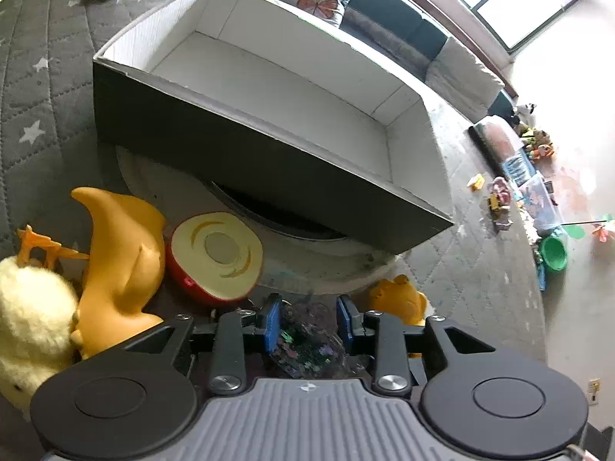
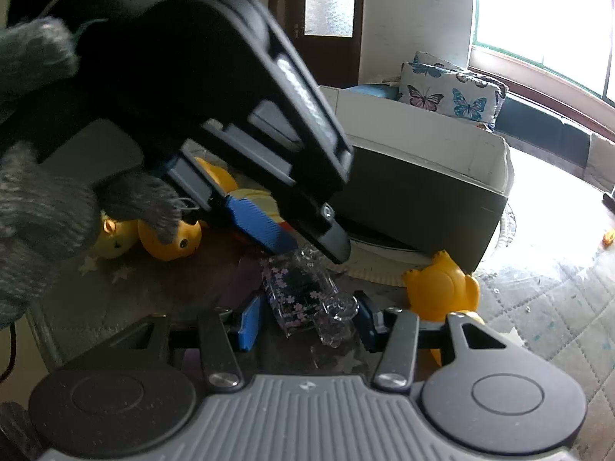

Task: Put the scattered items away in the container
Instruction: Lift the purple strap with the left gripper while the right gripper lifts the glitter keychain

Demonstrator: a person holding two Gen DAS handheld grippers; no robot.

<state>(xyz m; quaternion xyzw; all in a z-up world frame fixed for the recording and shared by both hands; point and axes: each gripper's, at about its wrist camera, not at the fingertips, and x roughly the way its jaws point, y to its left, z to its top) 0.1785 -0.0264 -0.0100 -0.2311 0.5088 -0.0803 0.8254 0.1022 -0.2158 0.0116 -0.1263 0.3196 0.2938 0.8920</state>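
No readable writing or brand on anything I can see; the clear flower-print bottle [image 2: 307, 292] only carries small pink blossoms on a dark panel. It lies on the grey star mat [image 1: 34, 88], long axis running from near my right gripper [image 2: 307, 319] up toward the box [image 1: 276, 88], clear stopper end nearest the right camera. My right gripper's blue pads [image 2: 250, 322] stand apart on either side of that end; I can't tell if they touch it. My left gripper [image 1: 309, 320] straddles the bottle's far end, fingers apart, contact unclear. From the right wrist the left tool comes in from upper left, held by a grey gloved hand [image 2: 34, 207]. The box sits just behind, white inside, dark outside, resting on a round white disc [image 1: 238, 230]. An orange turtle toy [image 2: 442, 288] sits right of the bottle, a halved toy apple [image 1: 215, 257] left.
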